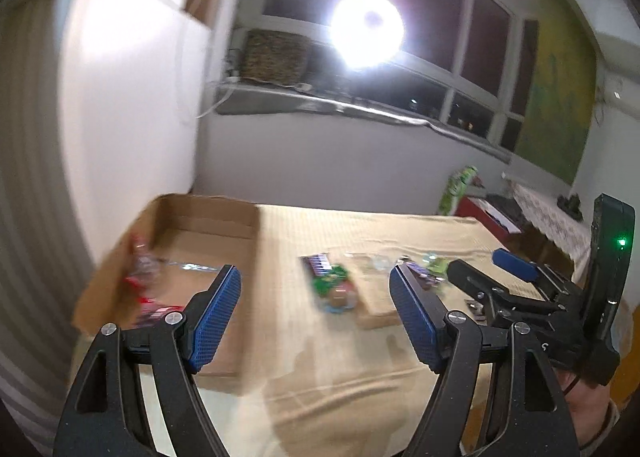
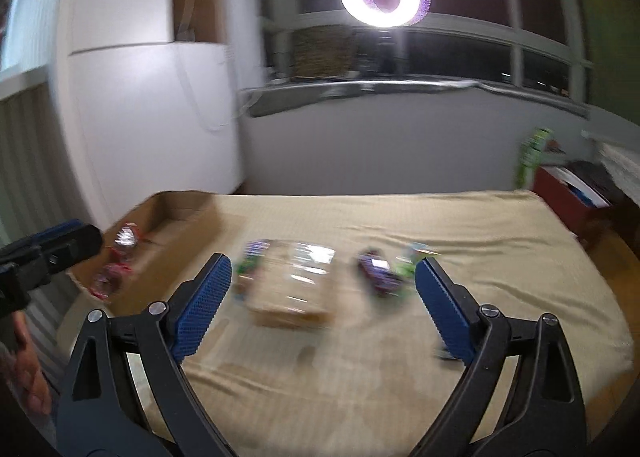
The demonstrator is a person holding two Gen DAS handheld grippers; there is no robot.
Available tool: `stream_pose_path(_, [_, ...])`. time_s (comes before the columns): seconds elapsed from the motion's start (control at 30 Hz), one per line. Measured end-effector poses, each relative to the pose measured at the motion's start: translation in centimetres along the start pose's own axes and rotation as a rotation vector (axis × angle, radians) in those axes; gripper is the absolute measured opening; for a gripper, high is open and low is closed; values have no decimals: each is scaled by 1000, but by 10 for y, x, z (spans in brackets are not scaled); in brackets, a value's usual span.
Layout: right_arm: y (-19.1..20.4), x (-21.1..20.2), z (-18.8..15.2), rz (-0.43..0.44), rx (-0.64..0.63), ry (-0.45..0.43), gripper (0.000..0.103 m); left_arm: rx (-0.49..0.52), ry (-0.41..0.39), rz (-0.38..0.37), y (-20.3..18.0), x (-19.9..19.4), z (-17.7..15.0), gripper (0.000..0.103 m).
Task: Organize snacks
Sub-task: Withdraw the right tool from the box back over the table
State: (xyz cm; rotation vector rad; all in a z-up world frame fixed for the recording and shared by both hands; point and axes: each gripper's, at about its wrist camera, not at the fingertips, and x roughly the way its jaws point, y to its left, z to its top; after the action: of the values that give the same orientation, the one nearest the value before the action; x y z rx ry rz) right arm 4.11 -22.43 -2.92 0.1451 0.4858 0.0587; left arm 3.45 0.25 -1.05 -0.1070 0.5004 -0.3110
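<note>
**Fingers wide apart, nothing held**

Both the left gripper (image 1: pixel 314 317) and right gripper (image 2: pixel 322 305) are spread wide and empty above the table (image 2: pixel 500 249). Blurred snacks (image 2: pixel 380 275) lie on the cloth; red packets (image 1: pixel 140 269) sit inside the cardboard box (image 1: pixel 208 213) at left.

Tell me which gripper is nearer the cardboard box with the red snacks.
Left. The left gripper hangs open just right of the cardboard box, one finger overlapping its near side. The right gripper, also open, sits farther right, over the loose snacks on the bed.
</note>
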Motion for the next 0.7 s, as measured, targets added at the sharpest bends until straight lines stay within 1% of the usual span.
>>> stream_pose_path(0.03, [-16,-7,-4,-26,24,0,95,13,3,-9,-10,2,0,77])
stream_pose_path(0.07, [-24,-10,-7,-41,38,1,95,34,7,-23,-25,5,0,77])
stream_pose_path(0.13, [-41,-19,-12,-69,66,0,95,68,9,-35,-42,8,-1,77])
stream_pose_path(0.27, [-52,-31,-21,-85,86,-3,95,136,18,-62,-72,11,-3,77])
stream_pose_path(0.37, [-55,-36,-24,-83,90,-5,95,146,28,-71,-77,11,-6,77])
stream_pose_path(0.57, [-53,-29,-35,-71,84,14,95,135,31,-45,-72,3,-11,77])
stream_pose_path(0.63, [-53,-23,-46,-76,78,30,95,128,37,-33,-68,5,-14,77])
stream_pose_path(0.7, [-51,-11,-62,-114,43,62,95,115,51,-18,-62,9,-22,78])
